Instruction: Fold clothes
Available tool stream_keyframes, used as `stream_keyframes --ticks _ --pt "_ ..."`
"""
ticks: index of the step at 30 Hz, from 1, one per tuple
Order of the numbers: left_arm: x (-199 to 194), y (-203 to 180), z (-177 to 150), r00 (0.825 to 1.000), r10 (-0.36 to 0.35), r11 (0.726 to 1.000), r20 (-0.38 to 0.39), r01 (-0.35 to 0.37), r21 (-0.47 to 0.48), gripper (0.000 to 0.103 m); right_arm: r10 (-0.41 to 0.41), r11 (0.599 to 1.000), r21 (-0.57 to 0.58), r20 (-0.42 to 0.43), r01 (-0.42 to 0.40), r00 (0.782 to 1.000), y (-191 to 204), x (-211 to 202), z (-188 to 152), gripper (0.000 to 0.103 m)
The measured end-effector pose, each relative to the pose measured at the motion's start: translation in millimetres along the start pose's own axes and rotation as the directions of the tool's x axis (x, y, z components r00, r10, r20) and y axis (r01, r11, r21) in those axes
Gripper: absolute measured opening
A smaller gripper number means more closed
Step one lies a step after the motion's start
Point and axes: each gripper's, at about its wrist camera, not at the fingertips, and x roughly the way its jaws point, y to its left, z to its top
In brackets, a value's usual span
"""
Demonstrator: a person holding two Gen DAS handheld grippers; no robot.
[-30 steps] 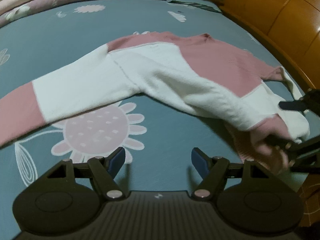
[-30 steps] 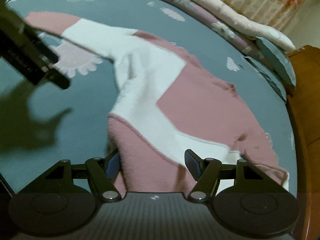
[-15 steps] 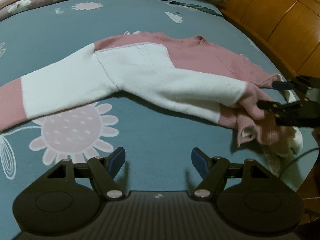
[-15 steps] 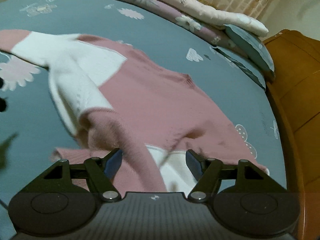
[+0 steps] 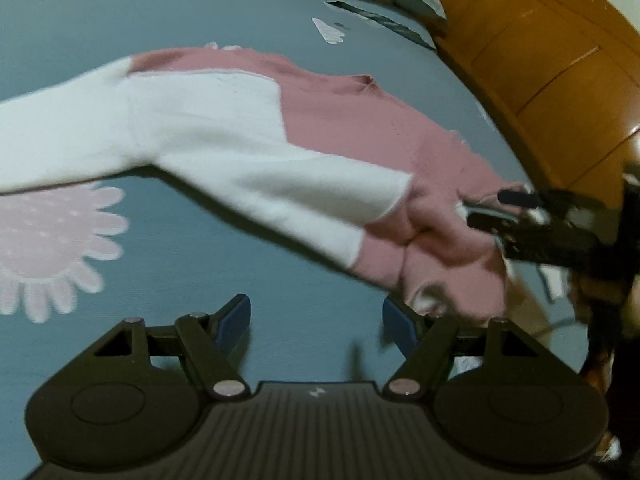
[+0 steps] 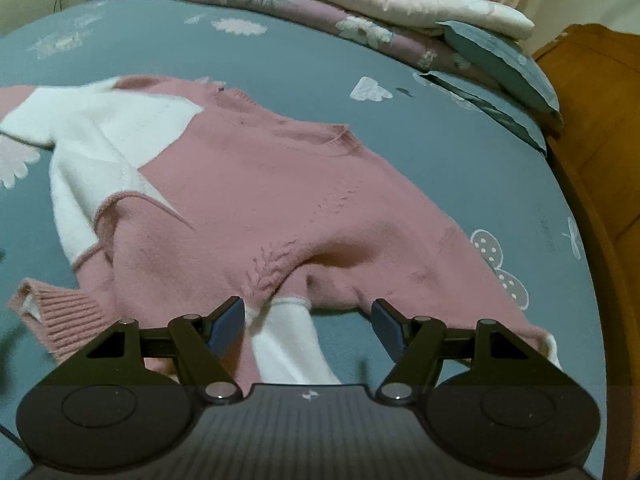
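Pink-and-white sweater (image 6: 248, 200) lies spread on blue floral bedsheet (image 6: 320, 64), neckline toward folded quilts (image 6: 360, 4) at far edge. Left gripper (image 5: 316, 320) hovers over bare sheet near sweater's lower edge, jaws wide apart, nothing between them. Right gripper (image 6: 306, 320) jaws also apart, straddling white sleeve (image 6: 288, 344) and pink hem below (no grip on cloth visible). In left view, right gripper's dark fingers (image 5: 516, 200) sit at bunched pink fabric, blurred. Wooden bedframe (image 5: 560, 80) on right.
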Motion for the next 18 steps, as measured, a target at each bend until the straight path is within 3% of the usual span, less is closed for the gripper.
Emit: stream_keyframes --ticks 3,6,9,11,13,16,18 --pt "6.2 -1.0 4.9 1.0 -0.001 1.0 -0.003 0.001 -0.013 0.073 0.057 0.998 0.012 0.047 -0.058 0.997 -3.8 -19.5 -4.1 0.074" --pt "11.1 -1.3 9.5 1.0 0.0 1.0 -0.005 0.0 -0.022 0.073 0.157 0.983 -0.108 0.092 -0.147 0.983 12.9 -46.7 -7.6 0.073" --pt "11.0 3.1 9.5 1.0 0.005 1.0 -0.005 -0.005 -0.031 0.073 0.278 0.931 -0.267 0.068 -0.251 0.958 40.6 -61.1 -9.1 0.071" --pt "8.7 8.5 7.3 1.0 0.005 0.999 -0.006 -0.005 -0.038 0.073 0.314 0.883 -0.374 0.021 -0.284 0.949 63.1 -57.6 -10.8 0.069" --pt "4.4 15.0 3.5 1.0 0.004 0.999 -0.005 -0.005 -0.043 0.073 0.287 0.841 -0.47 -0.032 -0.267 0.958 83.7 -43.8 -15.1 0.068" --pt "-3.6 25.5 -2.9 1.0 0.003 0.999 -0.001 -0.003 -0.051 0.073 0.196 0.754 -0.619 -0.105 -0.219 0.975 112.0 -19.3 -25.3 0.056" --pt "-8.2 32.7 -7.1 1.0 -0.001 0.998 -0.001 0.0 -0.056 0.073 0.116 0.684 -0.708 -0.133 -0.176 0.984 124.7 -5.9 -33.1 0.031"
